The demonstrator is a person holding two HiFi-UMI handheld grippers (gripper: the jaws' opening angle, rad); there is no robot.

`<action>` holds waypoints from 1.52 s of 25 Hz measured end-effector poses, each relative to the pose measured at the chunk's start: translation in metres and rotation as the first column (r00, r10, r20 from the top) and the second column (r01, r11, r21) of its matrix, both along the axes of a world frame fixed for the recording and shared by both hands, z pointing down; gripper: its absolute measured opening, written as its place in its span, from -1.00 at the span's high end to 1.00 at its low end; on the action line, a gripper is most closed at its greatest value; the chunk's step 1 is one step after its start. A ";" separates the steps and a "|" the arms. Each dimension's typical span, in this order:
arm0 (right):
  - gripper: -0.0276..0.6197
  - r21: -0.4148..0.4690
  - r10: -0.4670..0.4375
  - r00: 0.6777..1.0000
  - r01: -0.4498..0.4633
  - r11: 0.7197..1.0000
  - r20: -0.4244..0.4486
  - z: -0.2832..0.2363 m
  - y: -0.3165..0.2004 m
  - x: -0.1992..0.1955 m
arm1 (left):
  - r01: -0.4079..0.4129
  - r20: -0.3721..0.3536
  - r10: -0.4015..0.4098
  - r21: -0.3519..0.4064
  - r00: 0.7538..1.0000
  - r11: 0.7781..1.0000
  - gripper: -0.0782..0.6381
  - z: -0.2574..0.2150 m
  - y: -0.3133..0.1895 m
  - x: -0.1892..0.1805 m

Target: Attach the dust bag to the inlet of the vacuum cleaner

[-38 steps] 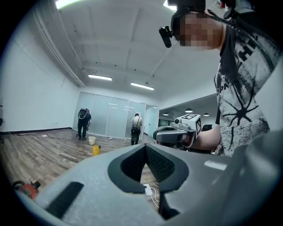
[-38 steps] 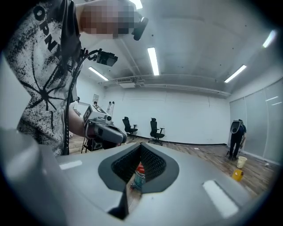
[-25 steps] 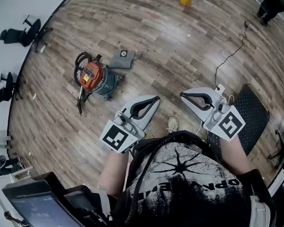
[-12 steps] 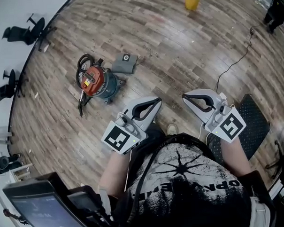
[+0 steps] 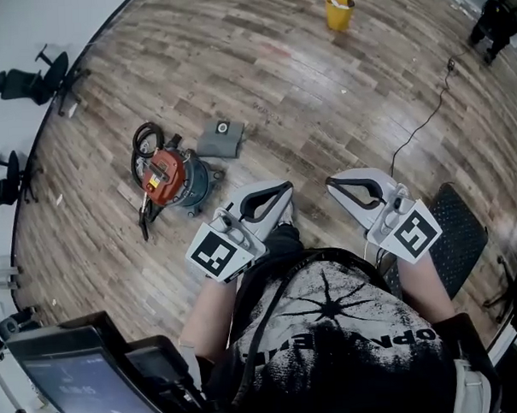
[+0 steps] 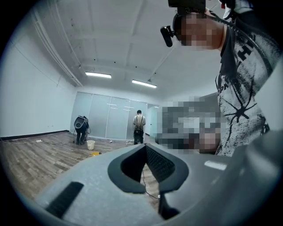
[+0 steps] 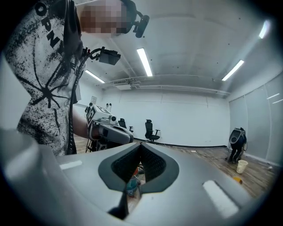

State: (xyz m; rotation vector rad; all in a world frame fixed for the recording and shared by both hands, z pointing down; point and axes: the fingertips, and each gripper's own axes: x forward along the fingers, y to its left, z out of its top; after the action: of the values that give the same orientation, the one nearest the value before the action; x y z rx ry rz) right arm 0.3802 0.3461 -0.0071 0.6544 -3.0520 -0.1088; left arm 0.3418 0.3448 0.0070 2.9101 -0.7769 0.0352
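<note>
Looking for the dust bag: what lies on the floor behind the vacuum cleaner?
A flat grey dust bag with a round opening lies on the floor just beyond the vacuum cleaner. The floor under the vacuum cleaner itself is covered.

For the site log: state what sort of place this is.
Likely a large, sparsely furnished office or studio room. It has a wide wood-plank floor, a swivel office chair, a full-height glass partition and ceiling strip lights.

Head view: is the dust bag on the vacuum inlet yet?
No, the dust bag lies flat on the floor beside the vacuum cleaner, unattached.
</note>
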 end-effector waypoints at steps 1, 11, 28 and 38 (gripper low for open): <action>0.90 -0.001 0.008 1.000 -0.008 1.000 -0.006 -0.002 -0.011 -0.003 | -0.011 -0.004 0.011 0.004 1.000 1.000 0.77 -0.002 -0.012 -0.003; 0.90 0.011 0.078 0.995 -0.077 0.997 -0.059 -0.002 -0.124 -0.049 | -0.066 -0.030 0.066 0.018 0.997 0.998 0.77 0.001 -0.124 -0.055; 0.90 -0.021 0.116 0.989 -0.119 0.993 -0.095 0.013 -0.242 -0.068 | -0.134 -0.010 0.134 -0.014 0.991 0.991 0.77 0.027 -0.236 -0.074; 0.90 -0.029 -0.007 0.998 0.005 1.000 -0.063 0.023 -0.362 -0.044 | -0.003 0.012 0.004 -0.043 1.000 0.999 0.77 0.040 -0.350 -0.050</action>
State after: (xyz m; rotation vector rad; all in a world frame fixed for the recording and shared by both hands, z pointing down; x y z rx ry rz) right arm 0.3366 -0.0164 0.0160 0.6276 -2.9893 -0.0834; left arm 0.2913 -0.0054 0.0466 2.8737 -0.7637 0.0694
